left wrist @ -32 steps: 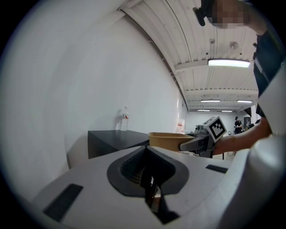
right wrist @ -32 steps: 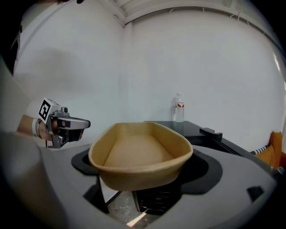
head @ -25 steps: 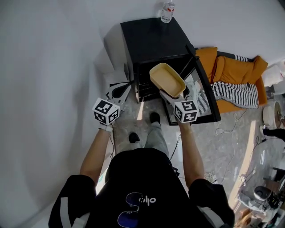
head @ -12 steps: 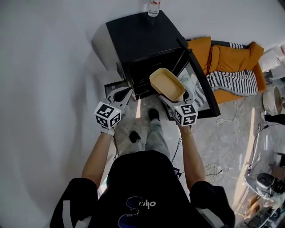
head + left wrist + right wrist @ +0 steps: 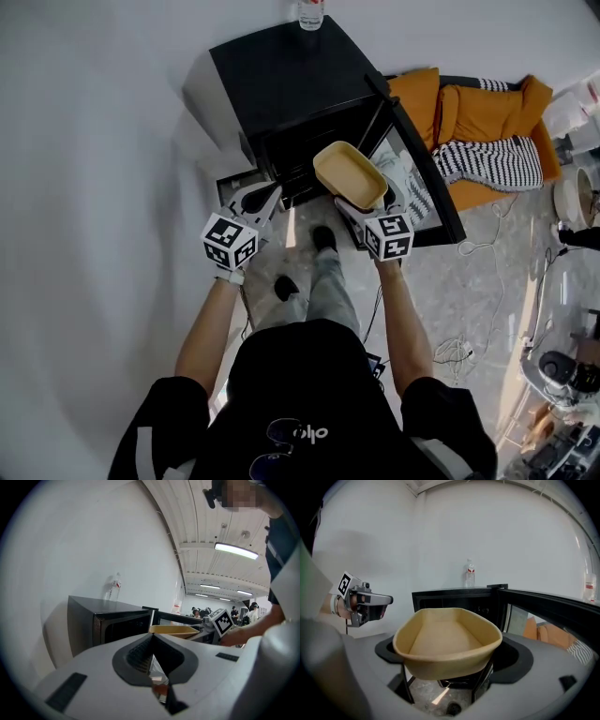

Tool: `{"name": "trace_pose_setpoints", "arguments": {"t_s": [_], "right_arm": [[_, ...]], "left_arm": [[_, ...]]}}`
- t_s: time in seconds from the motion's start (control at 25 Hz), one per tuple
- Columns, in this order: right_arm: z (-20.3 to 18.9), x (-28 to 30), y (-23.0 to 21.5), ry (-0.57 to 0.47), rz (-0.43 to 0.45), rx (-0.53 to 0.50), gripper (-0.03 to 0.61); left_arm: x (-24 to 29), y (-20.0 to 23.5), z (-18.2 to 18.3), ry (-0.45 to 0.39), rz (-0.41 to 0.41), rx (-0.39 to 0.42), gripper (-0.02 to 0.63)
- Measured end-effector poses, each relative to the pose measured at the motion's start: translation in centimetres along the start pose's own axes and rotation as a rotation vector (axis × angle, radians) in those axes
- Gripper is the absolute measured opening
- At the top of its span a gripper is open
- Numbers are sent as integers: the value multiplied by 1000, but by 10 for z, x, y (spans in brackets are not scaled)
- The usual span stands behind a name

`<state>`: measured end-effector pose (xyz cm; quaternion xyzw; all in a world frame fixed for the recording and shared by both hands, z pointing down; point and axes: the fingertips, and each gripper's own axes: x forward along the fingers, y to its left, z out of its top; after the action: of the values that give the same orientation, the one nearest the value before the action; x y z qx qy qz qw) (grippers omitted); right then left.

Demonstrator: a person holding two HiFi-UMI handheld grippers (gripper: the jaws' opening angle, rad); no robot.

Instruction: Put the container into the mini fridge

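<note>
The tan oval container (image 5: 349,175) hangs level in front of the open black mini fridge (image 5: 281,75), with my right gripper (image 5: 354,208) shut on its near rim. In the right gripper view the container (image 5: 445,641) fills the middle and covers the fingertips, and the fridge's dark opening (image 5: 459,603) lies just behind it. My left gripper (image 5: 269,197) is shut and holds nothing, to the left of the container near the fridge's front left corner. In the left gripper view the left gripper (image 5: 152,638) points past the fridge (image 5: 98,623) toward the container (image 5: 174,630).
The fridge door (image 5: 419,178) stands open to the right. A plastic water bottle (image 5: 310,13) stands on the fridge top. An orange sofa (image 5: 473,103) with a striped blanket (image 5: 497,164) lies beyond the door. Cables (image 5: 478,277) trail on the floor. My feet (image 5: 323,242) are below the container.
The head view has swung, so the fridge sits more to the left. The right gripper with the container and the left gripper have kept nearly the same places before the opening.
</note>
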<state>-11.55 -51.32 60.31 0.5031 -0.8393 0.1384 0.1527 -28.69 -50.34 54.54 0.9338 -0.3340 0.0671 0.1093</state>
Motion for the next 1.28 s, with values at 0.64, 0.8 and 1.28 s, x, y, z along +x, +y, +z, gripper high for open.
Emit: {"name": "trace_pose_setpoints", "arguments": {"t_s": [0.64,0.8,1.28], "right_arm": [[-14,99,-9,-68,45,-26,538],[-10,123,-13,-86,45,-33,538],[3,193,-23,-136,53,-80,538]], "left_arm": [[32,38,-37,-5,25,-59,8],[38,46,-42,-1,26,-57,8],[62,64,-55,2,2,-29,8]]}}
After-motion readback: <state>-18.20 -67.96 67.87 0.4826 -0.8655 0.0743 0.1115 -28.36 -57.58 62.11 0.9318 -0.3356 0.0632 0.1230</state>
